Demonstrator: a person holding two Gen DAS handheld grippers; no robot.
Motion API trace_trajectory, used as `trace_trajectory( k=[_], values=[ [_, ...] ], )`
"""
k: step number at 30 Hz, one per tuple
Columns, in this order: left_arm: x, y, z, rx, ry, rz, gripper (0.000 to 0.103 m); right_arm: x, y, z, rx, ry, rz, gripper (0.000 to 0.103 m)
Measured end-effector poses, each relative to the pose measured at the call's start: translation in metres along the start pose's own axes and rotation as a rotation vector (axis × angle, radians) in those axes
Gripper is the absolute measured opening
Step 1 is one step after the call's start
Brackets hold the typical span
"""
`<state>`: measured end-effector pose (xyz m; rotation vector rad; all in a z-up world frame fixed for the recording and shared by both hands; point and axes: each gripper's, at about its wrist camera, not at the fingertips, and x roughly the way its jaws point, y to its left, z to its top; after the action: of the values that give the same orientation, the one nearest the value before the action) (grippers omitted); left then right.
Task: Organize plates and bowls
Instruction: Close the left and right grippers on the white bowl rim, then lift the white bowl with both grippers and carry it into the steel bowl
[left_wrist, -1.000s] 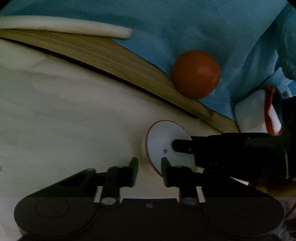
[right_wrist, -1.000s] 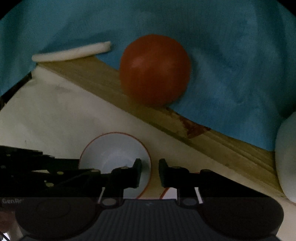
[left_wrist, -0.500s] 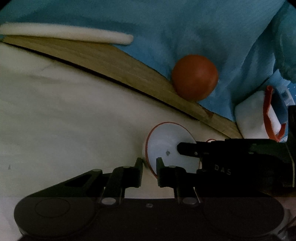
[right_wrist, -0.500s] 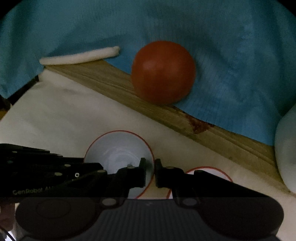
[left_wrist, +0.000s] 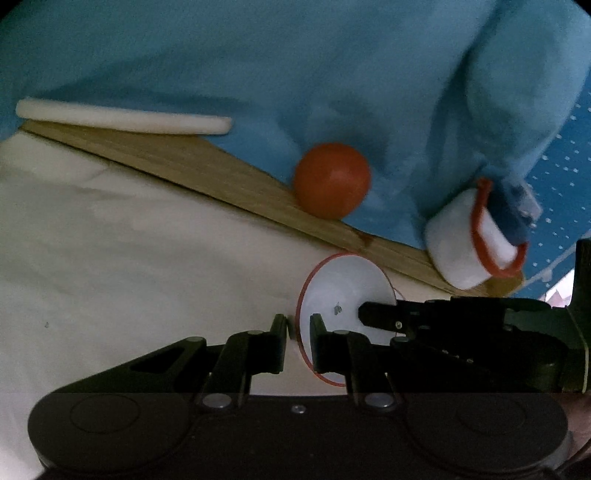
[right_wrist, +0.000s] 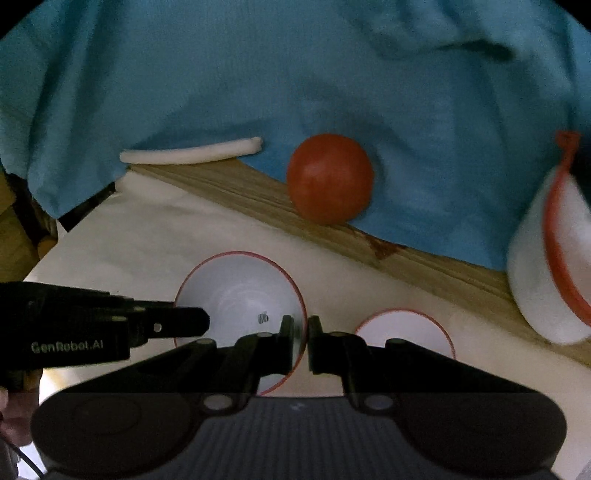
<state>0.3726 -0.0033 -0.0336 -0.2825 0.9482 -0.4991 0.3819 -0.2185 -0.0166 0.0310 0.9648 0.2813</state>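
While clamping opposite rims, held white bowl (right_wrist: 240, 295) with left hand-held gripper (left_wrist: 298, 328) and right hand-held gripper (right_wrist: 300, 328), jaws just closed.

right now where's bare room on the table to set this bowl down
The white table top lies bare left of the held bowl, up to the wooden strip. It is crowded on the right: a second bowl on the table, a tipped bowl on the strip, and the red ball.
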Motion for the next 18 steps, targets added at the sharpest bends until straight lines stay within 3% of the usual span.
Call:
trace_trajectory(
  k=[18],
  values=[
    [0.002,-0.076,-0.029,0.149,0.122,-0.117,0.013,-0.072,-0.034,-0.073,0.173,-0.023,-0.060,0.008]
  ],
)
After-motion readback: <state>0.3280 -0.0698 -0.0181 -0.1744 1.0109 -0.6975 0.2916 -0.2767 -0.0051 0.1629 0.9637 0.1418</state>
